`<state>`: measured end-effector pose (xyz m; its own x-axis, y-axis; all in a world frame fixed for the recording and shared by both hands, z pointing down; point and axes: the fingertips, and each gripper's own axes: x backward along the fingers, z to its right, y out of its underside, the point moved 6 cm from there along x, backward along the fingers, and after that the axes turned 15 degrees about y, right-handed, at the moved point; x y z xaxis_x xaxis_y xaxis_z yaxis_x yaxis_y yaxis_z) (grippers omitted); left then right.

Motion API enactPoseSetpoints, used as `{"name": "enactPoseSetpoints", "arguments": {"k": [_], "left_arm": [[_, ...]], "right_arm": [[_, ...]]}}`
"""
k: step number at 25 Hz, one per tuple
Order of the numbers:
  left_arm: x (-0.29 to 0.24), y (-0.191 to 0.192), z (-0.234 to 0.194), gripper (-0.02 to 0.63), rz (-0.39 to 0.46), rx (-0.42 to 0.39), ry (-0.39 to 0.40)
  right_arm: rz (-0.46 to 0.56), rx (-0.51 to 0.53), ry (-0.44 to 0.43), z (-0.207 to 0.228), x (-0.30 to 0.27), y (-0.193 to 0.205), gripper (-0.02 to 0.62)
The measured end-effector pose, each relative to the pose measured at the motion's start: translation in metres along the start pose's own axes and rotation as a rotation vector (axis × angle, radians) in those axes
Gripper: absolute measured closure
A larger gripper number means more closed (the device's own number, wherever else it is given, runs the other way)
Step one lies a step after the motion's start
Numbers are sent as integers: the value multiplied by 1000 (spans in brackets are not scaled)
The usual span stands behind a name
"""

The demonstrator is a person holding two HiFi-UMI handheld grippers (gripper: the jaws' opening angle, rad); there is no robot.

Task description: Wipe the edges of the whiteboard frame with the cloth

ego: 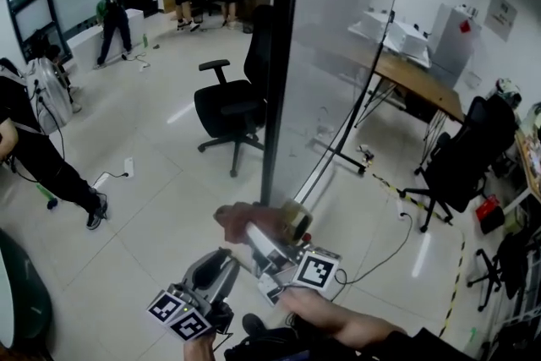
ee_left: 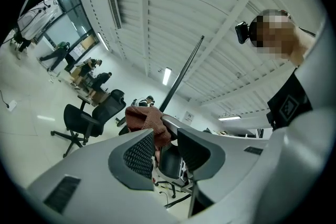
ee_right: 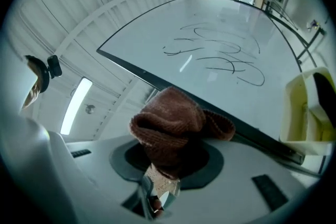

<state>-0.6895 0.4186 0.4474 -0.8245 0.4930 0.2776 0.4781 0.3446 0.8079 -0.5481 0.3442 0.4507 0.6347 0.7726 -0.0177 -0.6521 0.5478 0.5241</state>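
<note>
While the right gripper [ee_right: 166,166] keeps nothing but the cloth [ee_right: 174,124] between its fingers, its jaws are clamped on the lower folds, and the brown bunch bulges out past the fingertips, right at the dark whiteboard frame [ee_right: 135,68], just below the scribbled whiteboard [ee_right: 220,44]. From the head view the cloth [ego: 247,220] sits at the foot of the frame's upright edge [ego: 279,55]. Lower and nearer the person, the left gripper [ee_left: 165,147] hangs with jaws apart and nothing between them.
</note>
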Motion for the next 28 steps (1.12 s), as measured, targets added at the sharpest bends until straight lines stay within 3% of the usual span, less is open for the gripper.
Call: {"name": "enactPoseSetpoints", "arguments": {"k": [2, 11, 19, 28], "left_arm": [[-4, 2, 2, 471, -16, -2, 14], [-5, -13, 20, 471, -55, -73, 56], [-9, -33, 26, 471, -16, -110, 57], [-24, -58, 39, 471, 21, -186, 98]], "right_arm": [[12, -27, 18, 1, 6, 0, 468], [45, -75, -66, -25, 1, -10, 468], [69, -41, -69, -37, -3, -29, 469], [81, 20, -156, -73, -4, -56, 469]]}}
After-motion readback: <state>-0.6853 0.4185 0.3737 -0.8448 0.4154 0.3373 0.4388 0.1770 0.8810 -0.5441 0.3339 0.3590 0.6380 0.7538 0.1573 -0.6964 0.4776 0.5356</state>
